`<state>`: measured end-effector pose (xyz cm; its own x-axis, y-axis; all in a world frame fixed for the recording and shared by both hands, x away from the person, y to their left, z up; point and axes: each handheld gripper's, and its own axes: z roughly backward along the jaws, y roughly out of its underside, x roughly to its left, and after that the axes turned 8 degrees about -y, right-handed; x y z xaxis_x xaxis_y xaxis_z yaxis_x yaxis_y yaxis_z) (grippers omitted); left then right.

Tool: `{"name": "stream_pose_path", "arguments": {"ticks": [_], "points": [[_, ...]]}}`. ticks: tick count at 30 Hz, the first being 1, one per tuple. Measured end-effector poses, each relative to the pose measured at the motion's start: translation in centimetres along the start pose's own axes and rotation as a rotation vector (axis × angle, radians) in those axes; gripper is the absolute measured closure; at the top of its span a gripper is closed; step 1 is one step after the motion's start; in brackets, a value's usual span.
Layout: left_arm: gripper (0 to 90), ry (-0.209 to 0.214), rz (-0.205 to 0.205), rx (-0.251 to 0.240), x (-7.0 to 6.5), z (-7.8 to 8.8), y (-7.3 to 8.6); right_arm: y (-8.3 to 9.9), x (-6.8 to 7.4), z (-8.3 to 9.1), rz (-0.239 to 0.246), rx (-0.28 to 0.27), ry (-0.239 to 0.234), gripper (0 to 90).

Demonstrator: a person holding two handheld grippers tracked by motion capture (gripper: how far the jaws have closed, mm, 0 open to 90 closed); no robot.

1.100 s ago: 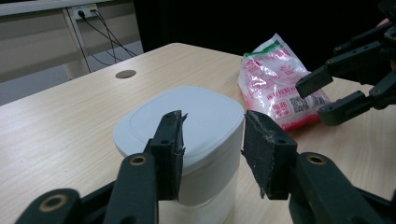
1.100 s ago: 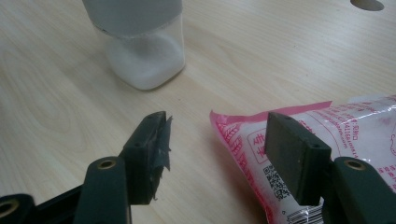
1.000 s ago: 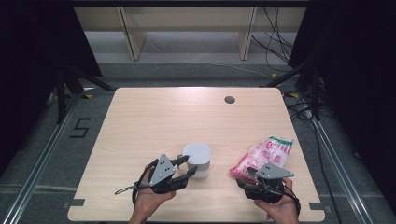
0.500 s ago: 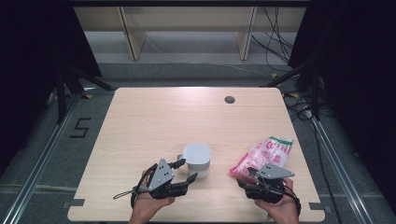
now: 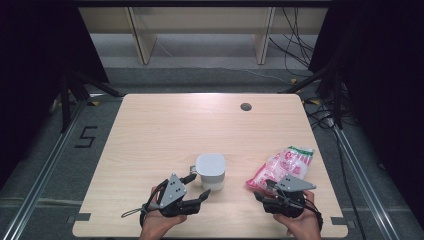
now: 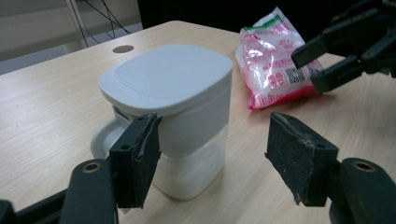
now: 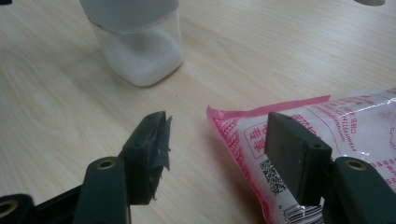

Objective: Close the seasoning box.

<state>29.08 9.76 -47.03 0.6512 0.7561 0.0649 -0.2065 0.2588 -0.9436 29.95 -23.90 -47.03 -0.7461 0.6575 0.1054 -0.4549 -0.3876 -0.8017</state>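
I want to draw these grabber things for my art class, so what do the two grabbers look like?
Each one is black. The left gripper and right gripper both carry a grey three-cornered plate on top, dotted with small holes. Each has two black jaws ending in flat, rough-edged pads, with brass-coloured rings at the joints. A thin black cable trails from the left one. The forearms show no sleeves.

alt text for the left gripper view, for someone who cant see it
The left claw stands open just in front of a white lidded container on a wooden table, its pads clear of the container. Behind to the right lies a pink and white plastic bag, with the right claw at its near edge.
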Motion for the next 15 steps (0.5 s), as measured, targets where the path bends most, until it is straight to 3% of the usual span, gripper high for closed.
{"name": "stream_pose_path", "arguments": {"ticks": [4, 7, 9, 11, 15], "points": [[32.2, 0.001, -0.014, 0.011, -0.4, 0.2, 0.4, 0.0, -0.1, 0.0, 0.024, 0.004, 0.009, 39.8], [30.9, 0.002, -0.002, 0.012, -0.5, 0.3, 0.8, 0.0, 0.1, 0.0, -0.009, 0.006, 0.003, 39.1], [30.5, -0.006, -0.001, 0.02, -0.4, 0.5, 0.9, 0.0, 0.0, 0.0, 0.014, 0.0, 0.011, 38.4], [30.0, -0.008, 0.003, 0.018, -0.4, 0.6, 1.0, 0.0, 0.2, -0.1, -0.001, 0.001, 0.011, 37.7], [29.4, -0.008, 0.005, 0.022, -0.5, 0.4, 1.4, -0.1, 0.0, -0.2, 0.024, -0.007, -0.007, 37.6]]}}
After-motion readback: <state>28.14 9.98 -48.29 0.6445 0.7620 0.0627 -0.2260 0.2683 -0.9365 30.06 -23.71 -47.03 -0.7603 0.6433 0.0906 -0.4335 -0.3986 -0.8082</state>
